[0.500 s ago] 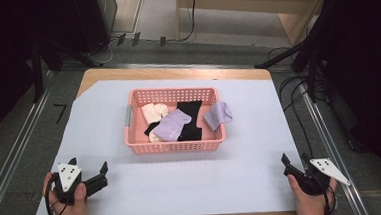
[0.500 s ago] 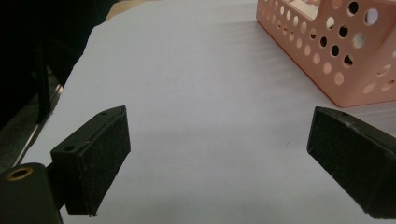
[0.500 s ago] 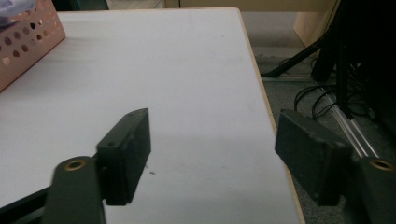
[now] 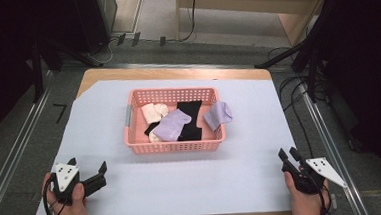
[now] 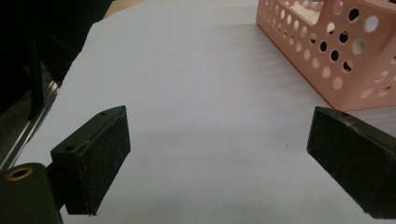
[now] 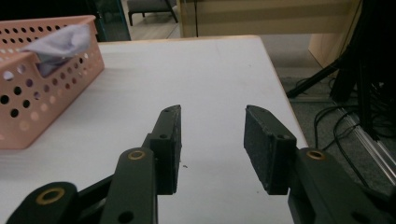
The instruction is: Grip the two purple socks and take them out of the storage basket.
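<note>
A pink perforated basket (image 4: pixel 173 147) sits mid-table and holds several socks: a cream one (image 4: pixel 153 112), a lavender one (image 4: pixel 172 124), a black one (image 4: pixel 190 118), and a second lavender sock (image 4: pixel 218 115) draped over the right rim. My left gripper (image 4: pixel 88 165) rests at the front left, open wide and empty. In the left gripper view its jaws (image 5: pixel 219 116) frame bare sheet, with the basket (image 5: pixel 327 51) off to the upper right. My right gripper (image 4: pixel 287 153) is at the front right, open and empty. In the right gripper view (image 6: pixel 213 112), the basket (image 6: pixel 28 98) and the draped lavender sock (image 6: pixel 60 44) lie to the left.
A white sheet (image 4: pixel 183 188) covers the wooden table (image 4: pixel 176 72). Metal rails run along both sides of the table. Cables (image 4: pixel 298 96) and stand legs lie on the floor to the right. Open sheet lies between the basket and both grippers.
</note>
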Demonstrator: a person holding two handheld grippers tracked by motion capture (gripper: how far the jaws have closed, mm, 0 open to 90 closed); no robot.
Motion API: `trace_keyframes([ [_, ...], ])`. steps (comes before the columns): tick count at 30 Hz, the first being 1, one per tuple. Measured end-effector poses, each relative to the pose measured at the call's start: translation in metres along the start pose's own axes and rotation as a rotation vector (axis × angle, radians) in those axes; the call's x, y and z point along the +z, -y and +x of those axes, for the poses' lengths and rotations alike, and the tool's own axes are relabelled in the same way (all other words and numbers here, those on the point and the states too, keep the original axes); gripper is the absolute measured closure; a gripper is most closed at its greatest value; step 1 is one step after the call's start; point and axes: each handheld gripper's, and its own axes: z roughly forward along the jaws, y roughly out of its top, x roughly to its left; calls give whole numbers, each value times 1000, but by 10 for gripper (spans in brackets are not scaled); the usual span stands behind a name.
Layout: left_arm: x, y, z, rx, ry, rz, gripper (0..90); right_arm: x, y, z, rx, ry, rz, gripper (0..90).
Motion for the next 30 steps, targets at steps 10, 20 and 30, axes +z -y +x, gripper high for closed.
trace_keyframes([
  [10,-1,0,-1,5,-3,-9,69,14,-24,23,-1,-26,-4,561],
  [20,-1,0,-1,12,0,-8,69,38,-41,56,13,-95,20,520],
  [30,0,0,-1,14,3,0,69,68,-57,96,-21,-163,32,494],
])
